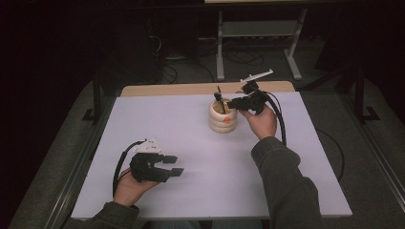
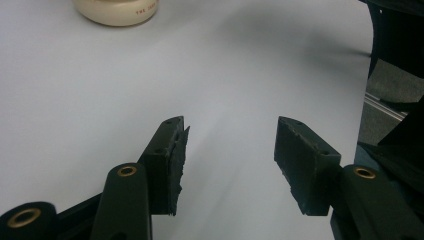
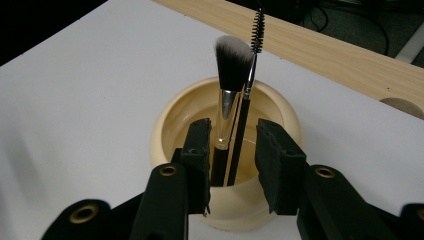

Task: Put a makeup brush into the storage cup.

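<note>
A cream ribbed pot [image 1: 223, 119] stands on the white table [image 1: 191, 138] toward the back middle. In it stand a fluffy makeup brush [image 3: 233, 60] and a thin black spoolie wand [image 3: 257, 25], heads up. My right gripper [image 1: 232, 103] hovers at the pot's right rim. Its jaws [image 3: 233, 127] are narrowed on either side of both handles, and a slit of light shows beside the right pad [image 3: 272, 155], so it reads as open. My left gripper [image 1: 175, 165] rests low at the front left, wide open and holding nothing [image 2: 231, 125]. The pot's base [image 2: 117, 10] lies far ahead of it.
A light wooden strip [image 1: 191, 88] runs along the table's far edge. Behind it, a grey metal frame [image 1: 258, 47] and cables stand on the dark floor. Bare white tabletop separates the two grippers. The table's right edge [image 2: 367, 95] is close to the left gripper.
</note>
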Demonstrator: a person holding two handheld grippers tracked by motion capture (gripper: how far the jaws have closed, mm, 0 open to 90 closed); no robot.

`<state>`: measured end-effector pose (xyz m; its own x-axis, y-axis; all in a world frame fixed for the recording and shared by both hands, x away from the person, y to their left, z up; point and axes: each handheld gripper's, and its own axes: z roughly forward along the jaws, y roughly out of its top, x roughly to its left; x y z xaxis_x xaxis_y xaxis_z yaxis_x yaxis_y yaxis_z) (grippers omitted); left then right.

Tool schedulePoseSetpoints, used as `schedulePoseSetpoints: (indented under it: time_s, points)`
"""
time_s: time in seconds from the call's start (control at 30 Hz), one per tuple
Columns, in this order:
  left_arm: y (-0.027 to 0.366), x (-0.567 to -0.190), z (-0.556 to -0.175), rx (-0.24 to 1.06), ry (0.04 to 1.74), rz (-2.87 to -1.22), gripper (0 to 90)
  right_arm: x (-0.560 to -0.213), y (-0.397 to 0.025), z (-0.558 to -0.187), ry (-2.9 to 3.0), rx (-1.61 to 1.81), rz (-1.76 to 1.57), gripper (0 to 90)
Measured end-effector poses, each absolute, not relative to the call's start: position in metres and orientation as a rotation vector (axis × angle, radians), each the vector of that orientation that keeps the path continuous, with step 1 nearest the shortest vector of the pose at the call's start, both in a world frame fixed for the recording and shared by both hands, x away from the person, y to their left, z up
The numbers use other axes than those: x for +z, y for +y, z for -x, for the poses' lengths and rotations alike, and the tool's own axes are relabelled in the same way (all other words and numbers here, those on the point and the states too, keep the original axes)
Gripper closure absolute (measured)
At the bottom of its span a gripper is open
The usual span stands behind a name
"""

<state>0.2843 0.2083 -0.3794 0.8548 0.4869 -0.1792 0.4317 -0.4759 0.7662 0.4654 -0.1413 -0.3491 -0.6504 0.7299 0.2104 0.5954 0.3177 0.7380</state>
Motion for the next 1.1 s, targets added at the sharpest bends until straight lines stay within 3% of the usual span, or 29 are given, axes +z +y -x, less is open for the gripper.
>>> schedulePoseSetpoints:
  time_s: [0.67, 1.1]
  points:
    - [0.213, -0.378, -0.284, 0.115, 0.702, -2.117, 39.5, -0.344, -0.152, -0.432, 2.424, 1.285, -1.142, 45.3]
    - [0.217, -0.378, -0.285, 0.133, 0.729, -2.105, 37.6, -0.349, -0.155, -0.416, 2.424, 1.298, -1.105, 39.6]
